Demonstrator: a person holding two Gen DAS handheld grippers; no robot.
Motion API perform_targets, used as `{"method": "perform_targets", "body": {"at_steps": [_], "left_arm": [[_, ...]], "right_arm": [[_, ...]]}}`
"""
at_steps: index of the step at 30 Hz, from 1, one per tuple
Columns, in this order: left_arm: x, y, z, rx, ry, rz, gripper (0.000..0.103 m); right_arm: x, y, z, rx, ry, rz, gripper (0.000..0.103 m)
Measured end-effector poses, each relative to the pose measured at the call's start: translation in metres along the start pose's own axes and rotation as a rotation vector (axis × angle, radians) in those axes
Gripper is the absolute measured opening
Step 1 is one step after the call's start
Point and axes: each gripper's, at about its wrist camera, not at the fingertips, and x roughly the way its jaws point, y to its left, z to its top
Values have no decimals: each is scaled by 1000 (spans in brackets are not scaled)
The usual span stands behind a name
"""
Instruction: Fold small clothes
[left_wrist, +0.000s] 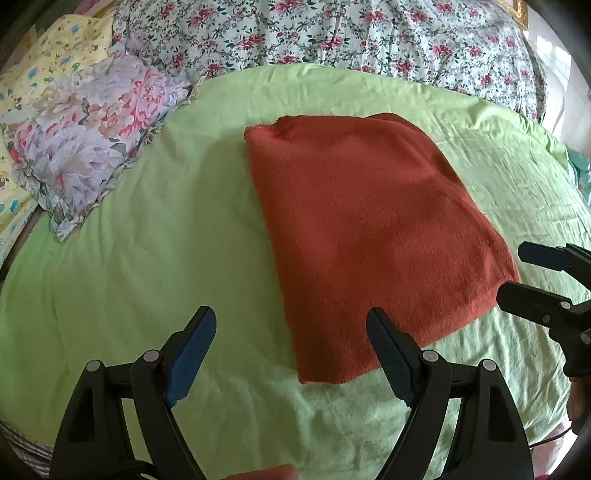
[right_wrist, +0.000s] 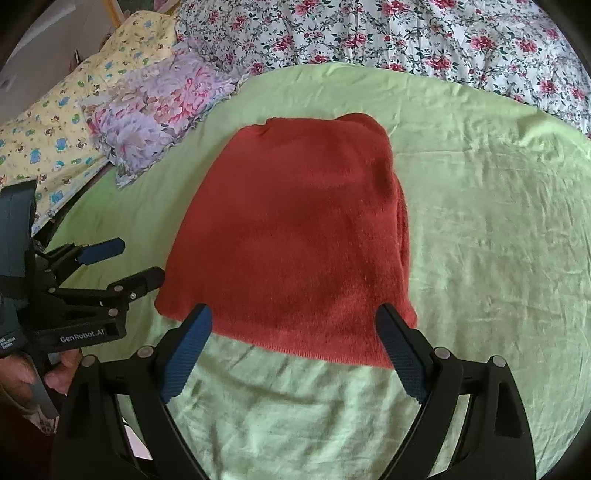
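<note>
A rust-red fleece cloth (left_wrist: 369, 229) lies folded flat into a rough rectangle on the light green sheet (left_wrist: 147, 258); it also shows in the right wrist view (right_wrist: 295, 240). My left gripper (left_wrist: 291, 325) is open and empty, just short of the cloth's near left corner. My right gripper (right_wrist: 293, 321) is open and empty, its fingers hovering over the cloth's near edge. The right gripper also shows in the left wrist view (left_wrist: 513, 273), at the cloth's right corner. The left gripper shows in the right wrist view (right_wrist: 142, 260), by the cloth's left corner.
A purple-pink floral pillow (left_wrist: 88, 144) lies at the left, with a yellow printed cloth (left_wrist: 55, 48) behind it. A white quilt with red flowers (left_wrist: 332, 33) runs along the far side. The green sheet (right_wrist: 498, 221) extends to the right.
</note>
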Motion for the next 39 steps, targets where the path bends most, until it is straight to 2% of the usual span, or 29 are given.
{"method": "perform_targets", "body": {"at_steps": [15, 39], "left_arm": [[10, -3, 7, 2, 12, -3, 85], [20, -4, 16, -2, 50, -11, 85]], "right_arm": [[12, -5, 18, 10, 9, 27, 90], [18, -8, 28, 23, 13, 42, 90]]}}
